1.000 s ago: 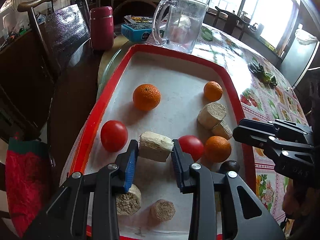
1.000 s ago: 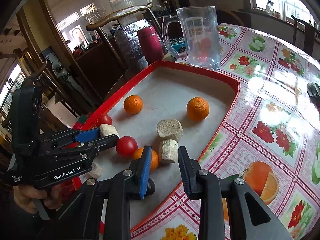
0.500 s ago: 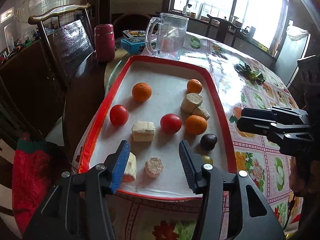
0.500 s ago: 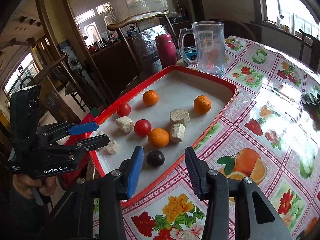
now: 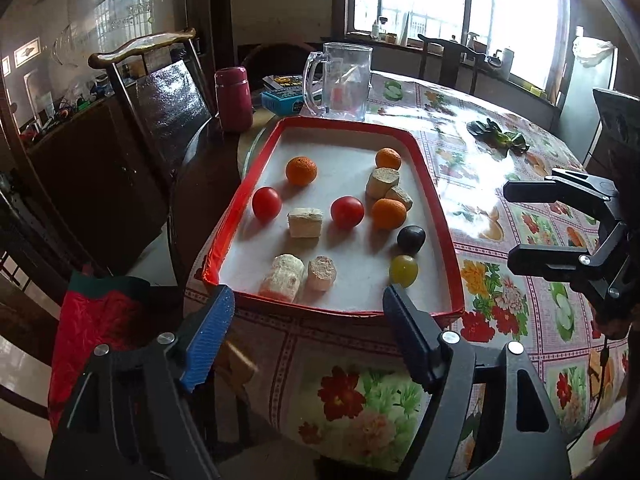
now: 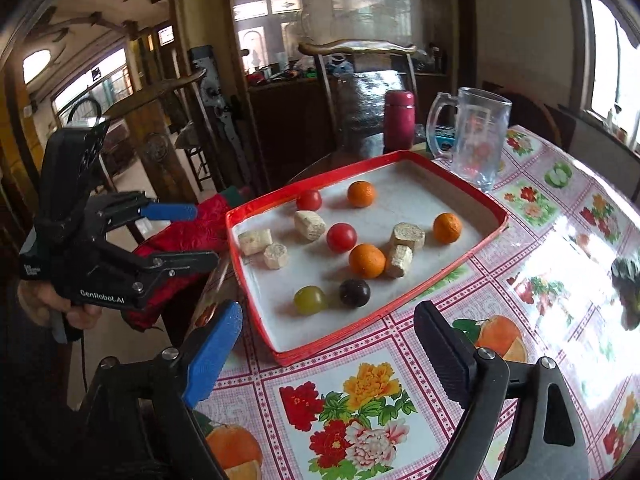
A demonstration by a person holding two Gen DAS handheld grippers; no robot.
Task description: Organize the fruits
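Note:
A red-rimmed tray (image 5: 436,208) (image 6: 448,276) on the floral table holds three oranges (image 5: 301,170), two red tomatoes (image 5: 347,212), a dark plum (image 5: 411,239) (image 6: 354,292), a green grape-like fruit (image 5: 404,269) (image 6: 309,300) and several pale cut chunks (image 5: 305,222). My left gripper (image 5: 308,336) is open and empty, held back from the tray's near edge; it also shows in the right wrist view (image 6: 182,236). My right gripper (image 6: 328,344) is open and empty, off the tray's near corner; it also shows in the left wrist view (image 5: 516,224).
A clear glass mug (image 5: 344,80) (image 6: 478,140), a maroon flask (image 5: 234,98) (image 6: 398,120) and a blue box (image 5: 282,101) stand behind the tray. A wooden chair (image 5: 160,92) and a red cloth (image 5: 96,320) are at the left. Green leaves (image 5: 498,136) lie on the table.
Both grippers have pulled back from the tray and opened wider. The pale chunk between the left fingers one second ago now lies on the tray.

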